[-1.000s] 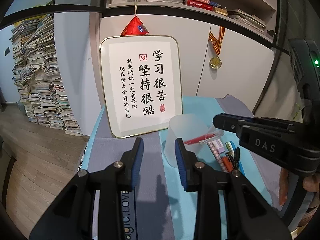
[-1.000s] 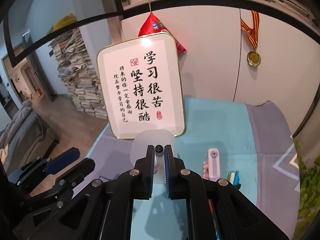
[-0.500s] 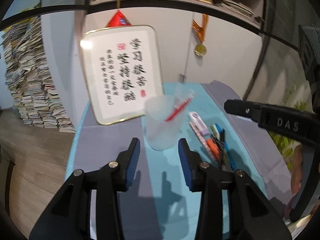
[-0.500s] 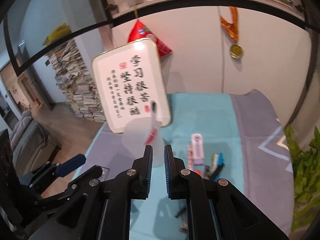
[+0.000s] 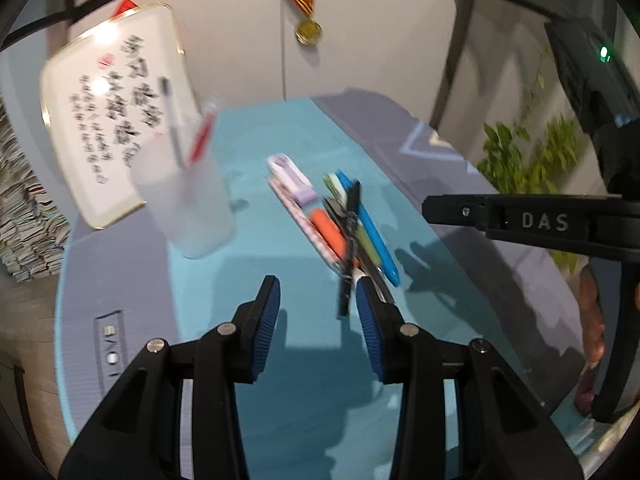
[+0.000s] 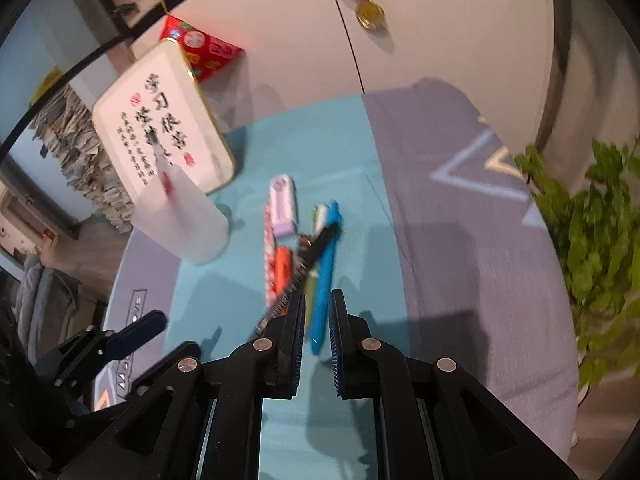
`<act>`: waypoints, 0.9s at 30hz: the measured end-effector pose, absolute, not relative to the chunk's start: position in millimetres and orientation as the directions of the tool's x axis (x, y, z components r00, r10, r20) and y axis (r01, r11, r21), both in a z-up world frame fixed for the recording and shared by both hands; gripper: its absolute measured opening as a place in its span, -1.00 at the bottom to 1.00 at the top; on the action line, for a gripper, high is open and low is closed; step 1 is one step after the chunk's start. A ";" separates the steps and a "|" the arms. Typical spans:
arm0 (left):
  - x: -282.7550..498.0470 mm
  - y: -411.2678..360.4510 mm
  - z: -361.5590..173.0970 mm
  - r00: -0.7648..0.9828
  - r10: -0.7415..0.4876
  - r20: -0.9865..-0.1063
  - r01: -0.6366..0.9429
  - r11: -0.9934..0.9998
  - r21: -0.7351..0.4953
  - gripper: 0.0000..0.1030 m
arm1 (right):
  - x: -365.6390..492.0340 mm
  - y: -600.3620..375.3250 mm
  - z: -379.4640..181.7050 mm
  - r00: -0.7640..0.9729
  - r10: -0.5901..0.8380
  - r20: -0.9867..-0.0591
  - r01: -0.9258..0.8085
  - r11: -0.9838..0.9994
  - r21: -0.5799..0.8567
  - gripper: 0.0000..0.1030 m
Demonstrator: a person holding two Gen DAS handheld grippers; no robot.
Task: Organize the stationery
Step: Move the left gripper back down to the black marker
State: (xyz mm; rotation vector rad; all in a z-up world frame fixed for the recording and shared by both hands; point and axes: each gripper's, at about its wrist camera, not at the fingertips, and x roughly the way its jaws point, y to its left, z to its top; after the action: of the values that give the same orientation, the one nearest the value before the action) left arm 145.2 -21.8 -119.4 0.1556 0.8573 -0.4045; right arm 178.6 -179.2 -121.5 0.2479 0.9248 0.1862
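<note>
Two pens already stand in the cup at left of frame, the rest lie in a pile at centre—left gripper parted and empty, right gripper nearly closed, empty—so next, I judge, comes opening over one pen.

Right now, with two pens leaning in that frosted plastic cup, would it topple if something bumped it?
Probably easily. The frosted cup looks thin and light, and stands tall for its base. The red pen and the other pen lean against its rim and stick out above it, so a bump near the top might tip it.
</note>
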 end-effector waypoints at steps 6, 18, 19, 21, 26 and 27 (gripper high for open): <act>157.6 -34.2 -145.0 0.524 -0.262 -0.810 0.406 0.913 -0.033 -0.32 | 180.0 -180.0 -139.7 0.530 0.288 -0.798 -0.079 0.953 0.291 -0.80; 170.2 -41.4 -158.2 0.481 -0.266 -0.836 0.407 0.912 -0.056 -0.68 | 182.7 -159.9 -160.8 0.452 0.284 -0.846 -0.145 0.959 0.244 -0.79; 171.4 -42.9 -159.9 0.477 -0.267 -0.837 0.409 0.911 -0.058 -0.72 | 184.0 -158.2 -161.7 0.446 0.282 -0.850 -0.146 0.959 0.242 -0.79; 172.8 -44.4 -162.9 0.467 -0.266 -0.843 0.408 0.911 -0.061 -0.81 | 185.8 -155.7 -164.0 0.433 0.277 -0.858 -0.149 0.961 0.235 -0.78; 171.2 -37.6 -162.5 0.458 -0.280 -0.844 0.403 0.911 -0.084 -0.84 | 192.5 -148.8 -167.4 0.428 0.247 -0.869 -0.153 0.968 0.199 -0.78; 170.2 -35.9 -162.3 0.458 -0.281 -0.844 0.403 0.911 -0.085 -0.85 | 194.3 -147.7 -168.3 0.431 0.235 -0.871 -0.150 0.971 0.187 -0.78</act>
State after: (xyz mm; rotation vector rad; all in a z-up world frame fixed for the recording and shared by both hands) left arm 170.2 -35.9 -162.3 0.1340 1.0114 -0.4230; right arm 194.3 -147.7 -168.3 0.0856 1.0993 0.2403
